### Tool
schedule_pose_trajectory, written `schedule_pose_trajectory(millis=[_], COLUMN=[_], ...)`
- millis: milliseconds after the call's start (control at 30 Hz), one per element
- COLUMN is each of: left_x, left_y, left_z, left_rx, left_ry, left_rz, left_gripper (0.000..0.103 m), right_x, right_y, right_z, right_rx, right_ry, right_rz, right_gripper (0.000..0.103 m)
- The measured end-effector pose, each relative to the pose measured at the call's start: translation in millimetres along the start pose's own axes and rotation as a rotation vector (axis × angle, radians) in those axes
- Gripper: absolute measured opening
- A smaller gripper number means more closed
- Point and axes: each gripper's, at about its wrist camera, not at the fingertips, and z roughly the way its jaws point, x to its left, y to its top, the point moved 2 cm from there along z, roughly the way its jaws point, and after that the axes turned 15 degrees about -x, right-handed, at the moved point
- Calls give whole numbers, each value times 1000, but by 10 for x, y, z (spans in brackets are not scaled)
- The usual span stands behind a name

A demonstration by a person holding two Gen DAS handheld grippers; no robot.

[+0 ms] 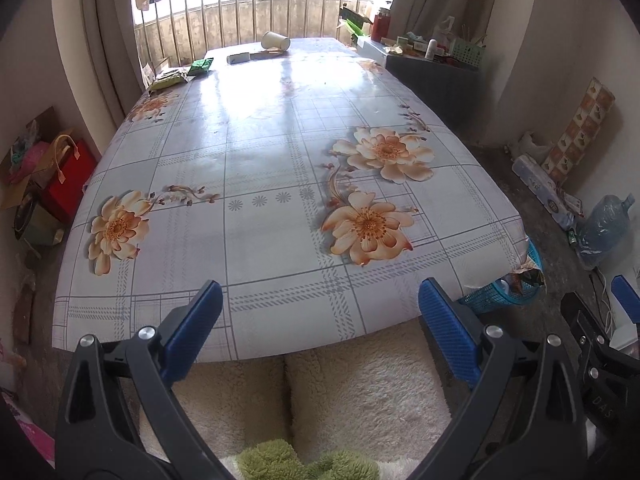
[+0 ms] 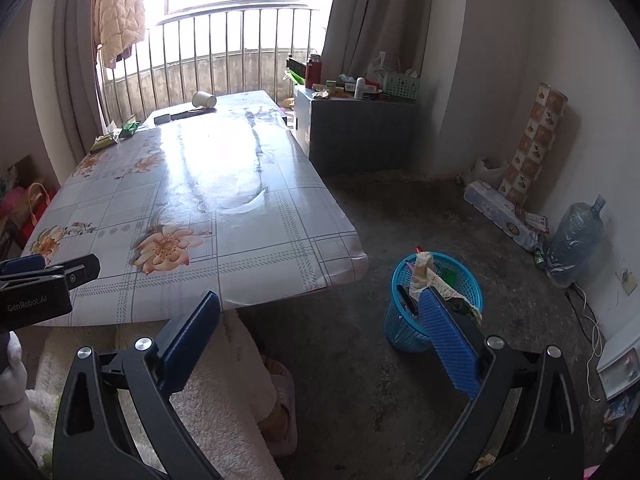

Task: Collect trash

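Trash lies at the far end of the flowered table [image 1: 260, 152]: a tipped paper cup [image 1: 275, 40], a white wrapper [image 1: 238, 58], a green packet [image 1: 201, 67] and a flat greenish wrapper [image 1: 170, 79]. The cup [image 2: 204, 99] and green packet [image 2: 130, 127] also show in the right wrist view. A blue trash basket [image 2: 432, 300] with wrappers in it stands on the floor right of the table. My left gripper [image 1: 320, 296] is open and empty over the near table edge. My right gripper [image 2: 320, 308] is open and empty, above the floor beside the basket.
A grey cabinet [image 2: 360, 132] with clutter stands at the back right. A water jug [image 2: 576, 236] and rolled packages [image 2: 500, 216] lie along the right wall. Bags [image 1: 68, 176] sit on the floor left of the table. The person's fleece-clad legs [image 1: 320, 392] are below the table edge.
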Motion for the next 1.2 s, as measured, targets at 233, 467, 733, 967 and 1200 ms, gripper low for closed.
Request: schedule_pose_trajectory(millis=[233,467,733,967,1200], left_x=[57,119,94,88,128], left_y=[-17,-62,-44,-63,-81], left_z=[-27,2,-19,-45,-66], left_rx=[3,26,12,9,4], left_ry=[31,56,58,70,100], left_rz=[-46,-70,-57,-46,-31], left_gripper=[94,94,94,94,94], right_x=[-45,-114,-112,-72,-68], right_y=[19,-28,-54,-51,-33], right_z=[-14,45,45,17,-14], right_rx=[-1,28,28,17,7], right_ry=[-5,-4,1,5,-4], right_rz=[2,32,23,-4,-22], right_gripper=[97,97,97,97,97])
